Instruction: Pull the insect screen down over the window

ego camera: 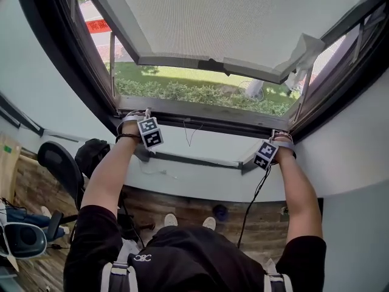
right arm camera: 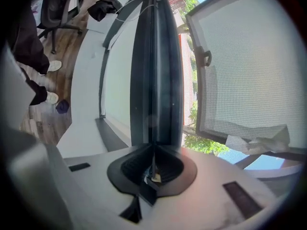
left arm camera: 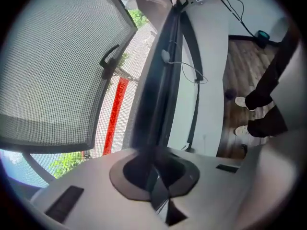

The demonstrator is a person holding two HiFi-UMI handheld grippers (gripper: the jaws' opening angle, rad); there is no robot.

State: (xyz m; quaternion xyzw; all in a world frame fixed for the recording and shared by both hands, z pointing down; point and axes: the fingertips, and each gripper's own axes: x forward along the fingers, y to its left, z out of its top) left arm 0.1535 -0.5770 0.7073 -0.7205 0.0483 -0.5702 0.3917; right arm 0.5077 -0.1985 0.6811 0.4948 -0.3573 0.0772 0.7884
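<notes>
The window [ego camera: 200, 111] stands open, its mesh-textured sash [ego camera: 243, 23] swung outward above grass and hedge. A dark bar [ego camera: 200, 119] runs along the bottom of the frame; whether mesh fills the opening above it I cannot tell. My left gripper [ego camera: 137, 121] is at the bar's left end and my right gripper [ego camera: 276, 137] at its right end. In the left gripper view the left gripper [left arm camera: 154, 169] is pinched on the dark bar [left arm camera: 158, 90]. The right gripper view shows the right gripper [right arm camera: 152, 164] clamped on the same bar [right arm camera: 156, 71].
The sash handle [left arm camera: 109, 61] faces inward. A crumpled white sheet [ego camera: 304, 53] hangs at the sash's right corner. Below lie a white sill [ego camera: 194, 157], a dangling black cable [ego camera: 252, 202], an office chair [ego camera: 61, 166], a black bag [ego camera: 91, 154] and wooden floor.
</notes>
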